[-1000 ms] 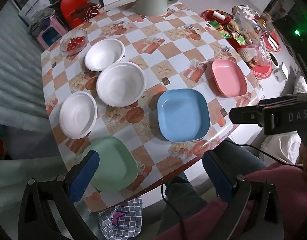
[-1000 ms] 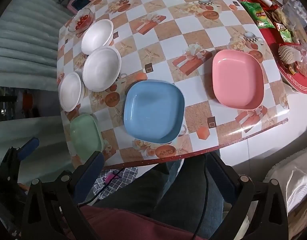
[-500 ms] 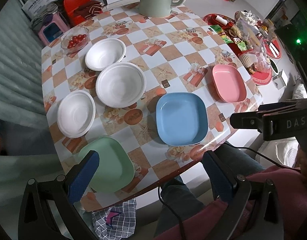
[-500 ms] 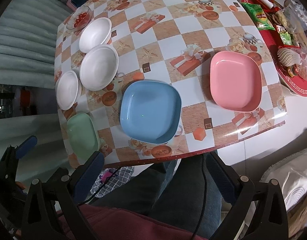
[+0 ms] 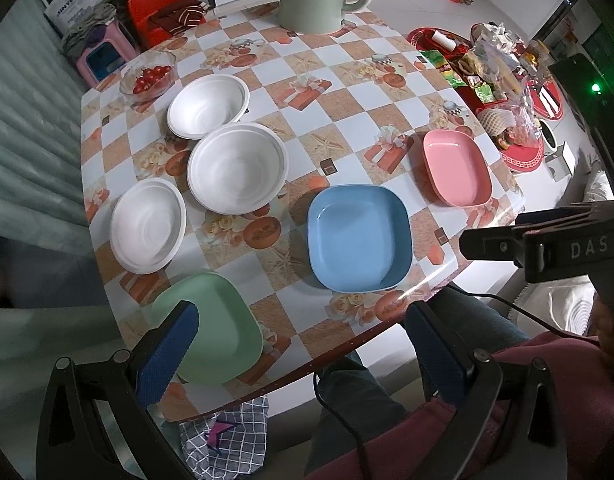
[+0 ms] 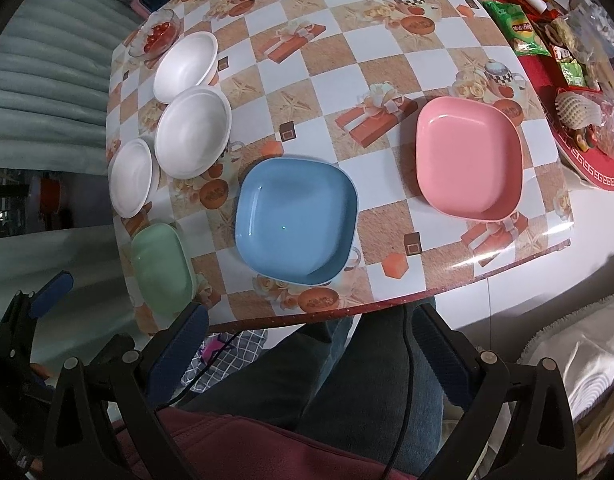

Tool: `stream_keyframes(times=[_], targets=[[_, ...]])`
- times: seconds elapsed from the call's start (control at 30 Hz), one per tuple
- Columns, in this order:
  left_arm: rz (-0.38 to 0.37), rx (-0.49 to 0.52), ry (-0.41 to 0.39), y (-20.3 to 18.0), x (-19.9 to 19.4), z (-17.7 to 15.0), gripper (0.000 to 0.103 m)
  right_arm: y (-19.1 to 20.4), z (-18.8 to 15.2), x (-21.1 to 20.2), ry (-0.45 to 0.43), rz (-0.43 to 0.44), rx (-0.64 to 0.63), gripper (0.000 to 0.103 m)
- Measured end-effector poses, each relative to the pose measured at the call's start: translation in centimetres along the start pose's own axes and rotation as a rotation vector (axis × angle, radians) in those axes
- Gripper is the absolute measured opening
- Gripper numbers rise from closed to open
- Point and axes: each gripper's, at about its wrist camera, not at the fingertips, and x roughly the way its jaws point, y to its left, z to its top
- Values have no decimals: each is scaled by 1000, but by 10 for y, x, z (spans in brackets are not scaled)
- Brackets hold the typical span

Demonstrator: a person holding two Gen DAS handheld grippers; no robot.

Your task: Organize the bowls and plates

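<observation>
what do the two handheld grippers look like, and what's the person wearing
Both the left gripper and right gripper have black triangular frames with round bolts and blue textured finger pads. A black cable trails over dark jeans; maroon top.

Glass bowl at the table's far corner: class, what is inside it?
The glass bowl holds small red round fruits, probably cherry tomatoes. Whatever lies beneath the top fruits is covered, so their count cannot be told.
</observation>
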Motion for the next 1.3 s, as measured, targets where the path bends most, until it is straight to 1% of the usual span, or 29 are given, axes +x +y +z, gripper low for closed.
stream_keyframes(times=[0.1,0.2,0.33,0.4,0.5,0.53,0.97,1.13,1.3], targets=[[-3,-1,8,-2,0,1,103,-4,-1,0,2,31,0,102],[-3,0,9,-2,0,1,103,-6,-2,1,12,42,7,102],[-17,-4,35,-8,0,2,103,-10,-2,1,20,53,17,102],[-5,0,46,-11,1,1,103,-11,-2,1,19,48,21,102],[-8,0,40,-14,1,0,103,-12,-3,1,18,43,25,102],[3,4,43,-13,3,-1,103,-13,-3,1,14,34,25,102],[4,2,37,-14,3,-1,103,-11,-5,5,24,29,21,102],[12,2,31,-13,6,-6,103,-11,-5,10,45,19,20,102],[-1,1,16,-5,8,-5,103,-12,-7,13,66,25,29,102]])
